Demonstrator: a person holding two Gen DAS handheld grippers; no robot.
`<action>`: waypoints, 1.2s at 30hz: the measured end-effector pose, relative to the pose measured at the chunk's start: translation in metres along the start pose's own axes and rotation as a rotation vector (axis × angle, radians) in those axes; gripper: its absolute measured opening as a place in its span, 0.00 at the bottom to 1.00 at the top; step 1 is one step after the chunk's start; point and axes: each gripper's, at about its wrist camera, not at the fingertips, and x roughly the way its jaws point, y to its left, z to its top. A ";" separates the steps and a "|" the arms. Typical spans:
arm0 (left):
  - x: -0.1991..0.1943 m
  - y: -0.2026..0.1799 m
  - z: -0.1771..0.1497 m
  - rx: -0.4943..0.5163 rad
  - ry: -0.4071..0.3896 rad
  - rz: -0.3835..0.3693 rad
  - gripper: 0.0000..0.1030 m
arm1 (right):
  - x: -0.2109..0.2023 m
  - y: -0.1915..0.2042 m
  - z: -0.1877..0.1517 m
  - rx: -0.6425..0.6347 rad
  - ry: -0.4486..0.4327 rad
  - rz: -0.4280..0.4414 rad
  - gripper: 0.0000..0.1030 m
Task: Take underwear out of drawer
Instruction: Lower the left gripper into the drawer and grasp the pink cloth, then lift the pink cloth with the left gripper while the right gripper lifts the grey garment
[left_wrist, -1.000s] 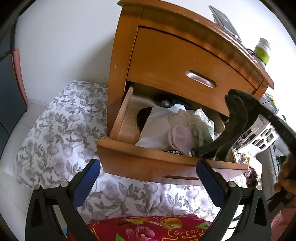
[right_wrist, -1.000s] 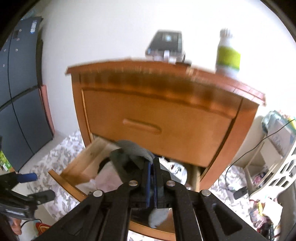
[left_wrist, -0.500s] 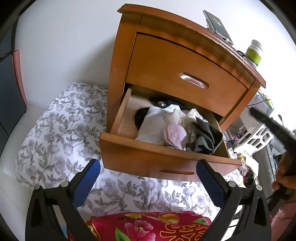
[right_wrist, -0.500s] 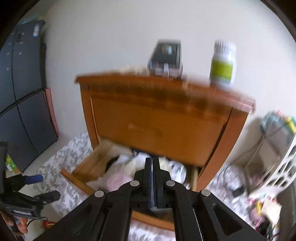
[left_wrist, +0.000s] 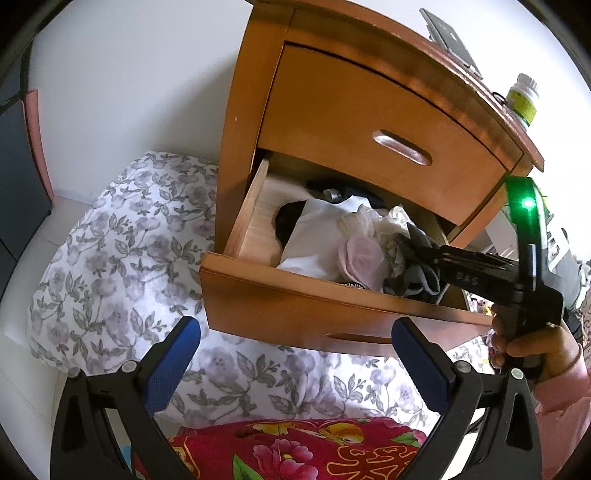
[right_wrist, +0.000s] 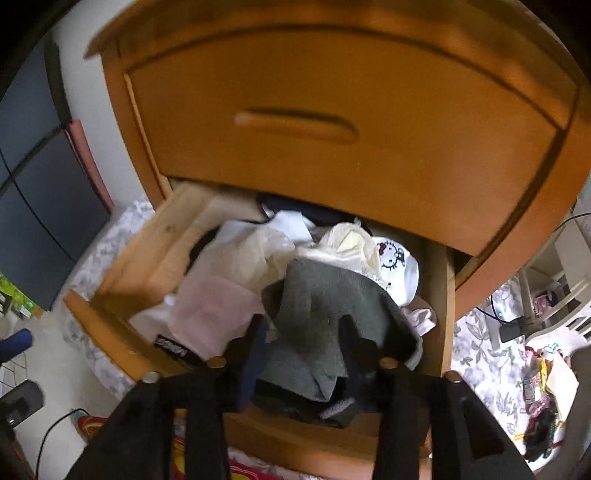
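Right gripper open astride the grey garment at the drawer's front right corner; left gripper open outside

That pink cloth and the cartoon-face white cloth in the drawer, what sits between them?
In the right wrist view, the grey garment and a crumpled cream cloth lie between the pink cloth and the cartoon-face white cloth.

Left gripper held level, blue-padded fingers spread wide apart. Right gripper angled downward, jaws parted, gripped from below by a hand in a pink sleeve.
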 end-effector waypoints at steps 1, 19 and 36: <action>0.001 -0.002 0.005 0.012 0.002 0.000 1.00 | 0.005 0.001 0.000 -0.002 0.011 -0.002 0.49; 0.138 -0.056 0.089 0.153 0.338 -0.091 0.82 | 0.027 -0.030 0.007 0.076 0.026 -0.006 0.10; 0.127 -0.060 0.075 0.121 0.290 -0.153 0.06 | -0.009 -0.051 -0.003 0.139 -0.076 0.033 0.07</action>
